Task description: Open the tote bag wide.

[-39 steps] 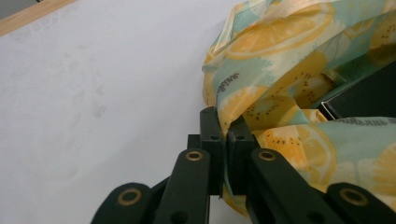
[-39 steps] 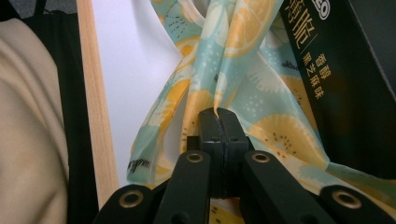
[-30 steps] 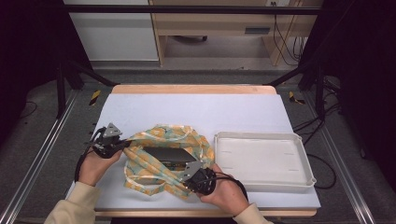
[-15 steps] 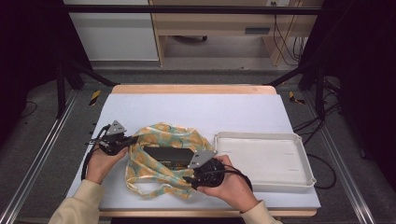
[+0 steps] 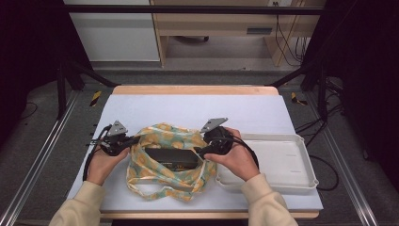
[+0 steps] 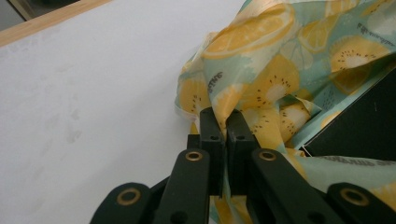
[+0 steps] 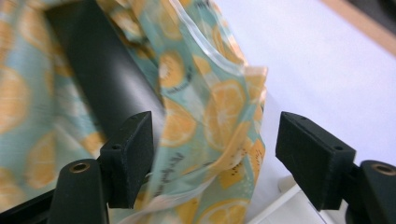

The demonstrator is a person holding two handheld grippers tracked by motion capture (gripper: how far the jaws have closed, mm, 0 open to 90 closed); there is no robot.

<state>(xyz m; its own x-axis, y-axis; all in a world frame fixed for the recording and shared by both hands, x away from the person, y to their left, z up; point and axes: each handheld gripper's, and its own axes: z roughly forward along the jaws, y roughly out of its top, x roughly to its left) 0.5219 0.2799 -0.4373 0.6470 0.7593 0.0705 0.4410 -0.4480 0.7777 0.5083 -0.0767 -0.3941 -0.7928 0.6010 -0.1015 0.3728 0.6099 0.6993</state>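
Observation:
A thin bag (image 5: 171,162) printed with lemon and kiwi slices lies on the white mat, with a flat black box (image 5: 170,157) in its mouth. My left gripper (image 5: 134,140) is at the bag's left edge, shut on a fold of the cloth (image 6: 219,100). The box's corner (image 6: 359,126) shows just past that fold. My right gripper (image 5: 200,151) is at the bag's right edge. Its jaws have just been opening and stand wide (image 7: 215,140). The bag's rim (image 7: 210,107) hangs loose between them, pressed by neither pad, and the black box (image 7: 107,79) lies behind.
A white plastic tray (image 5: 301,141) stands right of the bag, close under my right hand. The white mat (image 5: 188,110) stretches bare behind the bag to the table's wooden far edge (image 5: 193,89). Cables trail from both grippers.
My right gripper has let go at the bag's front and moved back and up to its right edge, with its jaws now wide. The bag has bunched narrower. The left gripper has barely moved.

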